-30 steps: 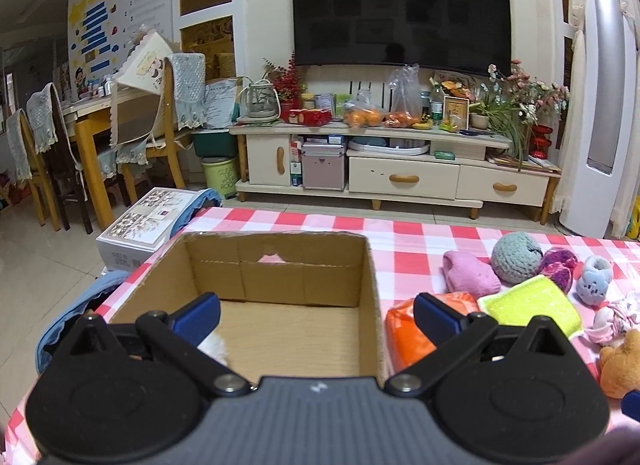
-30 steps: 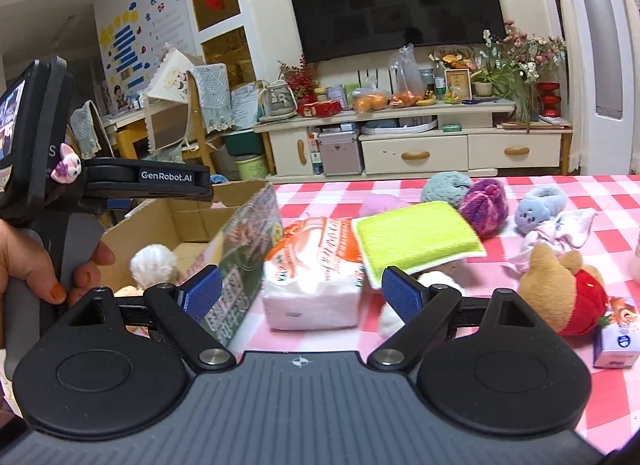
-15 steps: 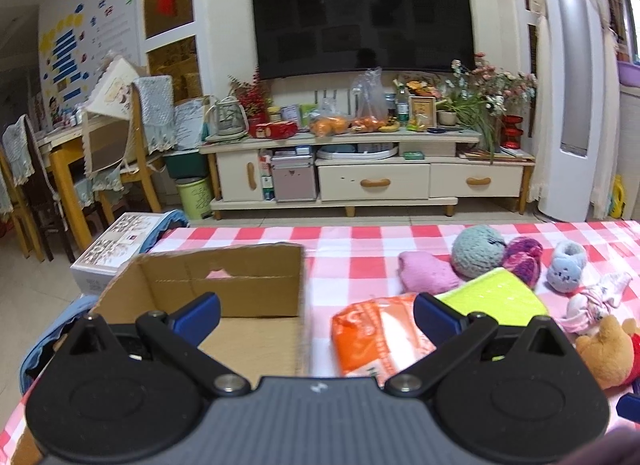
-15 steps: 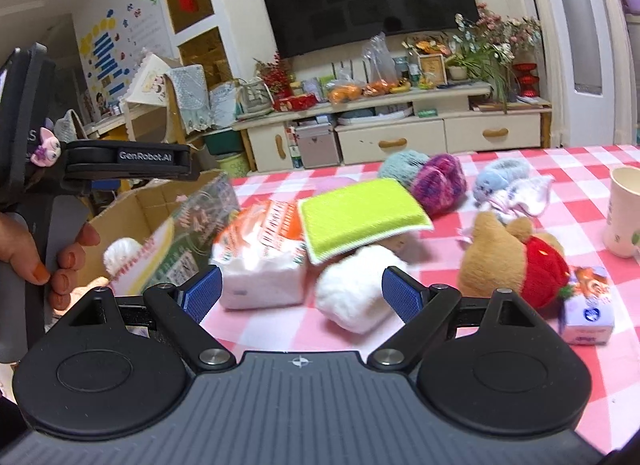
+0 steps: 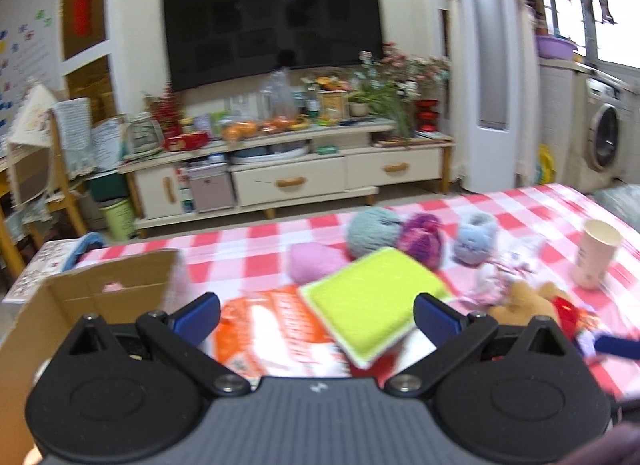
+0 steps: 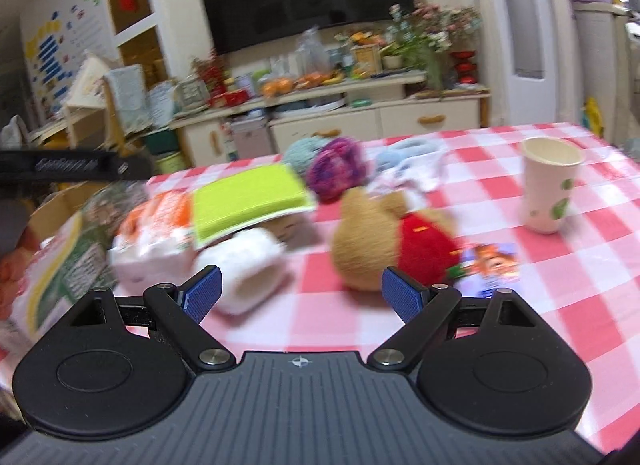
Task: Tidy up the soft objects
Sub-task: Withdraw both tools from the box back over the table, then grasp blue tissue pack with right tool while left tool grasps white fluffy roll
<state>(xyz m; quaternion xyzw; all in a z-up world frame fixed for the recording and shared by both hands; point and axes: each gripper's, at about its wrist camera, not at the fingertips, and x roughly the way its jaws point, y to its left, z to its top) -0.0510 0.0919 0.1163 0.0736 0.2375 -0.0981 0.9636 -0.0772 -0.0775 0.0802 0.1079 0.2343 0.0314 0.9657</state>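
While both pairs of jaws are held wide apart and empty, the right gripper (image 6: 300,293) is seen above the checked tablecloth (image 6: 560,285), between a white fluffy roll (image 6: 248,265) and a plush bear (image 6: 384,241). Ahead of the left gripper (image 5: 316,317), a green sponge (image 5: 372,297) is rested on an orange tissue pack (image 5: 276,329); farther off, yarn balls (image 5: 372,229) are clustered.

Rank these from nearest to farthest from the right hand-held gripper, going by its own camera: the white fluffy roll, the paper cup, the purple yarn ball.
From the right hand-held gripper:
1. White fluffy roll, just ahead of its left finger.
2. Purple yarn ball, farther back, near the middle.
3. Paper cup, far off to the right; its gap to the yarn ball is fairly close to call.
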